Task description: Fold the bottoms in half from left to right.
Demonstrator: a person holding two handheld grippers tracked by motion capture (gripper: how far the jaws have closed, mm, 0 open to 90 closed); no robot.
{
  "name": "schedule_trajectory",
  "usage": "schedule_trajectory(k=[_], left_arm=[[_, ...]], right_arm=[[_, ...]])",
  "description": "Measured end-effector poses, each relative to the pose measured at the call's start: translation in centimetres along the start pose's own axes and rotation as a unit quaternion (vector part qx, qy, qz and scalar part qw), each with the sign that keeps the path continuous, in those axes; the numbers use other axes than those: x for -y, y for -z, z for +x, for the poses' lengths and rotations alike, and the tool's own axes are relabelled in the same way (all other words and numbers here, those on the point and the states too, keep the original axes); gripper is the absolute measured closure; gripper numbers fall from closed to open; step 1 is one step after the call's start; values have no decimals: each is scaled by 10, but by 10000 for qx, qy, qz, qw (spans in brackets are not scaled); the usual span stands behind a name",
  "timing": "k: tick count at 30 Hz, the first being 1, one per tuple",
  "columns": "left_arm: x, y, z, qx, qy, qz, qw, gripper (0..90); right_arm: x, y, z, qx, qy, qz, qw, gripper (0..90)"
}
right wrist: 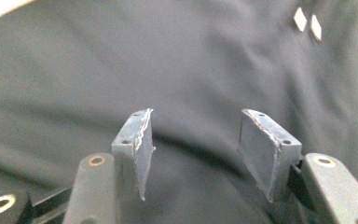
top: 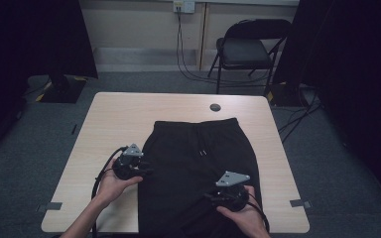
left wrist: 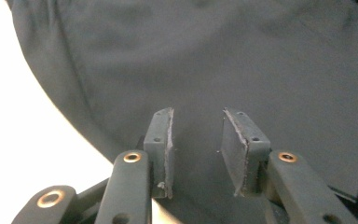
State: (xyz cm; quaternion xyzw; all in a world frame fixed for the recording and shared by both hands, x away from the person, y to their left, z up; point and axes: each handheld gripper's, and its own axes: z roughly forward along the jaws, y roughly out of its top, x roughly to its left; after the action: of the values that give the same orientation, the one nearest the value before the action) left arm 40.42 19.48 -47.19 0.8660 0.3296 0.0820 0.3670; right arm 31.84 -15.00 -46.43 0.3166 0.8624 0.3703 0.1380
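A black garment with a drawstring waist (top: 198, 163) lies flat on the light wooden table (top: 114, 124), waistband at the far side. The left gripper (top: 146, 172) sits at the garment's left edge, held in a hand. In the left gripper view the gripper (left wrist: 196, 140) hovers over the dark cloth (left wrist: 214, 56) near its curved edge, jaws apart with nothing between them. The right gripper (top: 209, 196) is over the garment's lower right part. In the right gripper view the gripper (right wrist: 193, 140) is open above the cloth, and the white drawstring tips (right wrist: 307, 23) lie farther off.
A round cable hole (top: 215, 107) sits near the table's far edge. A black folding chair (top: 245, 49) stands behind the table, with cables on the floor beside it. A stand base (top: 62, 89) rests on the floor at far left. Tape marks (top: 300, 203) flag the near corners.
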Motion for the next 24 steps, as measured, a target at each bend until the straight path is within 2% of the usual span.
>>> schedule_trajectory(k=[1,2,3,4,5,6,7,8,10,11,12,13,14,17,18,19,20,21,22,24], left_arm=[[3,-3,1,24,49,-2,10000,667],[3,-3,1,24,49,-2,10000,674],[5,-5,1,24,22,75,10000,676],[6,-6,0,-38,-67,156,9998,676],[9,-7,-1,-63,-87,129,9999,674],[9,-7,-1,-63,-87,129,9999,663],[10,-8,-1,-111,-173,240,9995,663],[11,-9,0,-62,-268,199,9994,644],[11,-8,1,-72,-240,225,9994,652],[11,-9,1,-73,-173,199,9996,652],[11,-9,1,-82,-158,191,9997,652],[11,-9,1,-82,-158,191,9997,652],[11,-9,2,-48,-95,152,9998,652],[12,-10,3,31,-61,117,9999,640],[12,-9,3,25,-15,133,9999,640],[12,-9,3,25,-15,133,9999,640],[11,-10,2,-22,-15,141,9999,639],[11,-10,2,-22,-15,141,9999,639],[11,-10,1,-60,-15,150,9999,638],[11,-10,2,-39,4,142,9999,636]], right_arm=[[-7,0,7,-68,92,-82,9999,456],[-7,0,7,-68,92,-82,9999,456],[-21,-2,23,-290,197,-194,9992,482],[-27,-5,32,-435,259,-242,9984,504],[-33,-10,41,-542,325,-274,9976,517],[-33,-10,41,-542,325,-274,9976,517],[-39,-15,49,-630,378,-306,9968,532],[-50,-29,67,-857,527,-313,9944,521],[-54,-35,73,-909,552,-330,9938,510],[-58,-42,79,-987,590,-338,9928,510],[-65,-57,91,-1119,599,-311,9914,502],[-65,-57,91,-1119,599,-311,9914,502],[-72,-72,101,-1278,641,-273,9893,488],[-79,-87,111,-1327,738,-180,9882,463],[-84,-101,120,-1341,851,-28,9873,433],[-84,-101,120,-1341,851,-28,9873,433],[-87,-111,125,-1299,908,-1,9874,423],[-87,-111,125,-1299,908,-1,9874,423],[-87,-120,128,-1406,821,32,9866,423],[-87,-124,130,-1334,839,61,9875,423]])
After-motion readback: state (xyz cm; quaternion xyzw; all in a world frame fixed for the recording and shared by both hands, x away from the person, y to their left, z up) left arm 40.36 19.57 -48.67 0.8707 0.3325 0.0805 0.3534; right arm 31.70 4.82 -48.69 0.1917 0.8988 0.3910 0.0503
